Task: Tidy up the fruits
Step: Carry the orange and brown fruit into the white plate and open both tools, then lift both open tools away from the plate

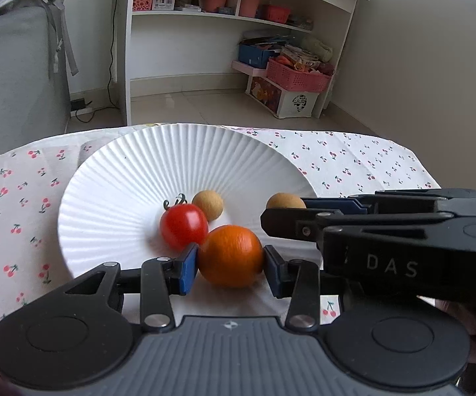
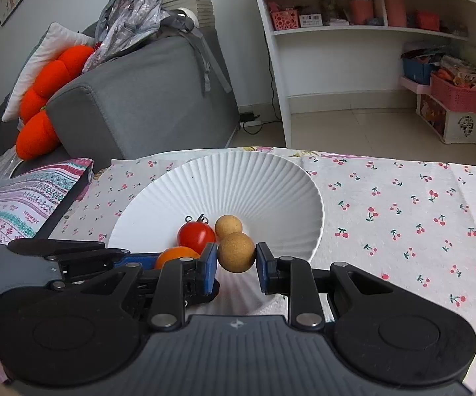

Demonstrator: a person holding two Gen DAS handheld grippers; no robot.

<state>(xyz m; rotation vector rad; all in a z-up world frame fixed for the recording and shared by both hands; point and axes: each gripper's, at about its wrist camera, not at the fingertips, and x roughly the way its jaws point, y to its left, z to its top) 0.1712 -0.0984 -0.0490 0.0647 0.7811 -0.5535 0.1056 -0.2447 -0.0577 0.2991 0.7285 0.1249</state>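
A white ribbed plate [image 1: 132, 171] [image 2: 264, 181] holds a red tomato [image 1: 184, 226] [image 2: 196, 237] and a tan longan [image 1: 207, 205] [image 2: 228, 226]. My left gripper [image 1: 230, 265] is shut on an orange [image 1: 230, 256] over the plate's near edge; the orange also shows in the right wrist view [image 2: 175, 255]. My right gripper [image 2: 237, 260] has its blue pads on both sides of a second tan longan [image 2: 237, 256] [image 1: 285, 201], right pad with a small gap. It reaches in from the right in the left wrist view [image 1: 304, 221].
The table wears a cherry-print cloth [image 2: 403, 217]. A grey sofa [image 2: 145, 99] with orange cushions [image 2: 46, 99] stands to the left. A patterned box [image 2: 36, 201] lies at the table's left end. White shelves [image 1: 238, 33] stand behind, across the floor.
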